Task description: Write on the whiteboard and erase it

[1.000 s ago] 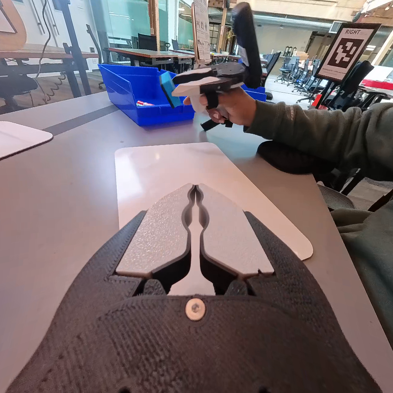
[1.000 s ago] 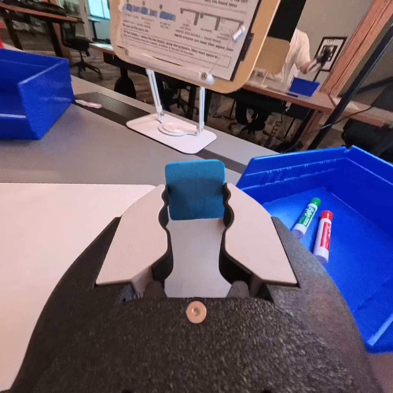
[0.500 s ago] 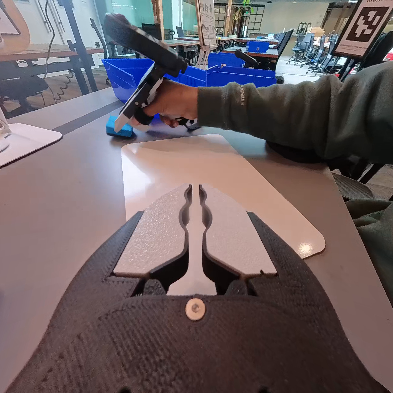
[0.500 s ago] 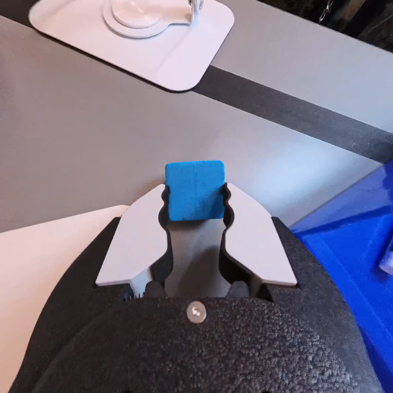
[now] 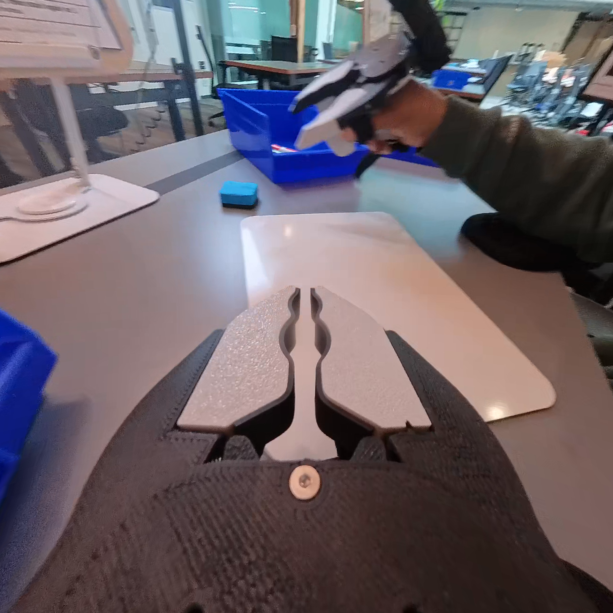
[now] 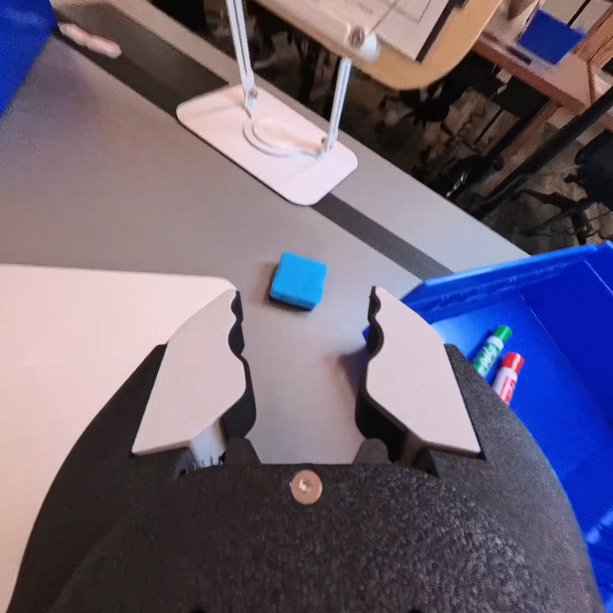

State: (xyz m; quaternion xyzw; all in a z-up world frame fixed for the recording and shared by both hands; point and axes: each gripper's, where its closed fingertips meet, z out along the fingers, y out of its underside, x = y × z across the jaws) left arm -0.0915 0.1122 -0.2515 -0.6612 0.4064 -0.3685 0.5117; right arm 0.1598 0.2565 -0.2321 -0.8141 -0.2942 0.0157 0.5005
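Note:
A small white whiteboard point(image 5: 365, 282) lies flat on the grey table and is blank; it also shows in the right wrist view point(image 6: 83, 331). A blue eraser point(image 5: 238, 194) lies on the table just beyond the board's far corner, and in the right wrist view the eraser point(image 6: 298, 280) lies a little ahead of the fingertips. My left gripper point(image 5: 305, 289) is shut and empty, low over the board's near end. My right gripper point(image 6: 303, 292) is open and empty, lifted above the table; it also shows in the left wrist view point(image 5: 298, 122). A green marker point(image 6: 491, 351) and a red marker point(image 6: 507, 371) lie in a blue bin.
The blue bin point(image 6: 547, 331) with the markers stands right of the eraser; it also shows in the left wrist view point(image 5: 265, 132). A white stand base point(image 6: 265, 149) carries a clipboard at the table's far side. Another blue bin point(image 5: 20, 381) is at the left. Between my right fingertips and the eraser point(image 6: 298, 280) there is roughly 11 centimeters. To the green marker point(image 6: 491, 351): right tips about 20 centimeters, left tips about 55 centimeters.
My right gripper set the blue eraser down on the table beyond the board, opened, and lifted away from it. My left gripper stayed shut over the board.

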